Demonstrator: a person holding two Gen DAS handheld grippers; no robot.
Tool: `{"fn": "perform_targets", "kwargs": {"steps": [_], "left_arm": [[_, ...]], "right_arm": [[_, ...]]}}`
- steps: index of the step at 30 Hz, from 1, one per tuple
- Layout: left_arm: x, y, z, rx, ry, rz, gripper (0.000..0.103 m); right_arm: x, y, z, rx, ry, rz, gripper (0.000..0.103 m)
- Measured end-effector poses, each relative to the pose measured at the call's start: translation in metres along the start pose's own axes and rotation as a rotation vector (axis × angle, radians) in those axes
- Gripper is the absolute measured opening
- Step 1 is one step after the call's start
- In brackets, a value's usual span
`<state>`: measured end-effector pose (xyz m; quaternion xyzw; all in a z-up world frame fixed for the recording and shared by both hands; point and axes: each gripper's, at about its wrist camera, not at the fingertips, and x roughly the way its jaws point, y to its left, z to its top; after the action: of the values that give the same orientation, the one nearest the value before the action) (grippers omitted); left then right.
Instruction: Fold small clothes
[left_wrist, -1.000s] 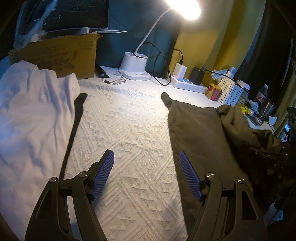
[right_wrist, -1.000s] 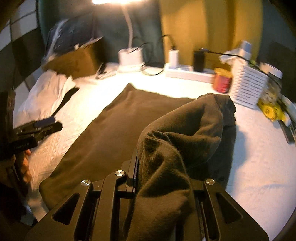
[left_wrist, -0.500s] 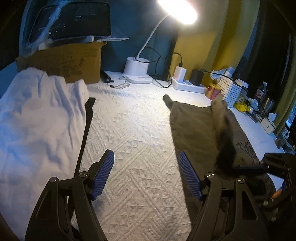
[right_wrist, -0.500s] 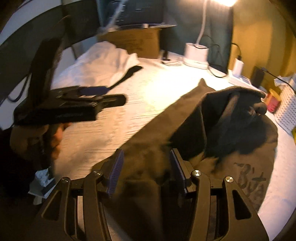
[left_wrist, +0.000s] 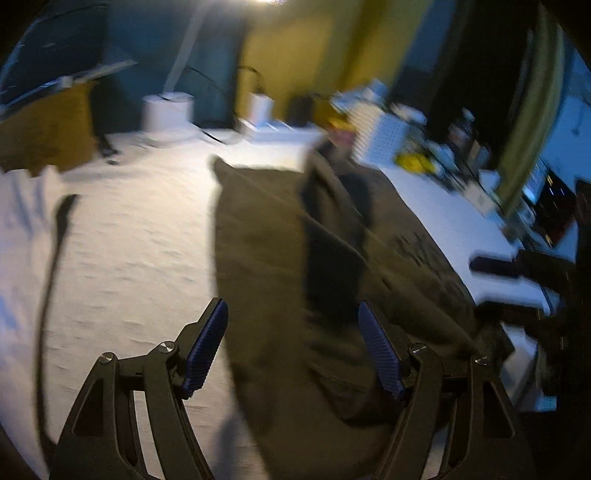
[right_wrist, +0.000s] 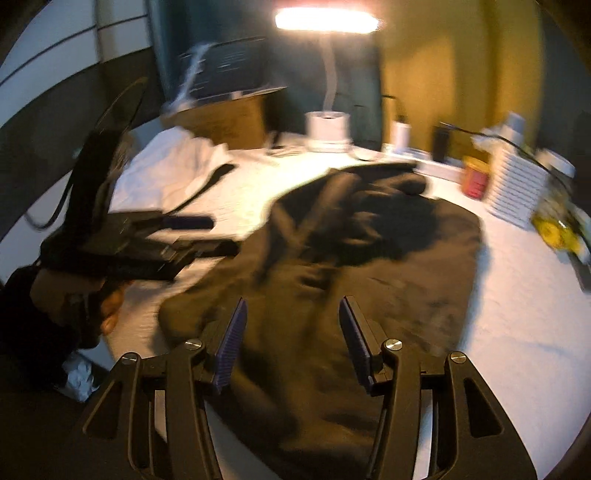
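A dark olive-brown garment (left_wrist: 280, 266) lies spread on the white textured cover, with a rumpled fold along its middle; it also shows in the right wrist view (right_wrist: 354, 258). My left gripper (left_wrist: 291, 350) is open and empty, over the garment's near left edge. My right gripper (right_wrist: 291, 332) is open and empty, above the garment's near end. The left gripper also shows in the right wrist view (right_wrist: 192, 232), at the garment's left edge. Both views are motion-blurred.
A white garment (left_wrist: 22, 229) with a black strap lies at the left. A cardboard box (right_wrist: 229, 118), lamp base (right_wrist: 328, 127), power strip, red can (right_wrist: 476, 177) and white perforated basket (right_wrist: 517, 188) line the back and right.
My right gripper let go of the dark garment, which dropped onto the cover, and opened. My left gripper swung right, over the garment's left edge.
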<state>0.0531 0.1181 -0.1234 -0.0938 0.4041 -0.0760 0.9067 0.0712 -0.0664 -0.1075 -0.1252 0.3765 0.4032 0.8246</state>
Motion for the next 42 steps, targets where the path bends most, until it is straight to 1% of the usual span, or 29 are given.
{"fn": "perform_targets", "kwargs": {"steps": [1,2,3,4,5,6,7,10,14,16,18,21,24,26,30,34,37,42], "left_arm": [[0.006,-0.005,-0.002,0.013,0.02,-0.003,0.072],[0.012,-0.01,-0.005,0.028,0.041,-0.002,0.067],[0.017,-0.013,-0.008,0.042,0.063,-0.004,0.046],[0.024,-0.016,-0.011,0.053,0.095,-0.01,0.029],[0.023,-0.019,-0.014,0.07,0.089,0.002,0.026],[0.022,-0.023,-0.015,0.089,0.087,0.01,0.011],[0.02,-0.026,-0.015,0.1,0.094,0.004,0.004],[0.006,-0.031,-0.015,0.117,0.074,0.027,0.002],[-0.017,-0.021,-0.018,0.107,0.065,0.078,0.002],[-0.022,-0.015,-0.022,0.097,0.077,0.104,0.002],[-0.02,-0.006,-0.03,0.078,0.104,0.126,0.002],[-0.015,0.0,-0.038,0.049,0.149,0.122,0.002],[-0.022,-0.001,-0.037,0.037,0.15,0.108,0.004],[-0.024,0.001,-0.033,0.042,0.149,0.128,0.004],[-0.023,0.009,-0.016,0.048,0.119,0.18,0.005],[-0.011,0.018,0.007,0.062,0.087,0.21,0.005],[0.005,0.025,0.028,0.075,0.07,0.218,0.005],[0.036,0.03,0.063,0.099,0.047,0.201,0.005]], "right_arm": [[-0.004,-0.01,-0.003,0.02,-0.001,-0.016,0.055],[-0.007,-0.017,-0.007,0.036,-0.002,-0.03,0.055],[-0.009,-0.023,-0.011,0.051,-0.003,-0.044,0.055],[-0.012,-0.032,-0.016,0.074,-0.006,-0.059,0.055],[-0.014,-0.037,-0.02,0.087,-0.007,-0.067,0.055],[-0.016,-0.043,-0.024,0.102,-0.007,-0.077,0.055],[-0.017,-0.048,-0.027,0.115,-0.007,-0.083,0.055],[-0.02,-0.062,-0.037,0.151,-0.004,-0.094,0.055],[-0.017,-0.069,-0.045,0.165,0.005,-0.096,0.055],[-0.015,-0.068,-0.048,0.168,0.011,-0.088,0.055],[-0.012,-0.069,-0.051,0.168,0.021,-0.083,0.055],[-0.004,-0.068,-0.053,0.164,0.043,-0.072,0.055],[-0.001,-0.067,-0.052,0.153,0.054,-0.071,0.055],[0.0,-0.07,-0.05,0.154,0.052,-0.068,0.055],[0.002,-0.077,-0.044,0.159,0.047,-0.074,0.055],[0.003,-0.086,-0.032,0.159,0.034,-0.082,0.055],[0.006,-0.094,-0.025,0.163,0.032,-0.091,0.055],[0.014,-0.11,-0.011,0.168,0.031,-0.106,0.055]]}}
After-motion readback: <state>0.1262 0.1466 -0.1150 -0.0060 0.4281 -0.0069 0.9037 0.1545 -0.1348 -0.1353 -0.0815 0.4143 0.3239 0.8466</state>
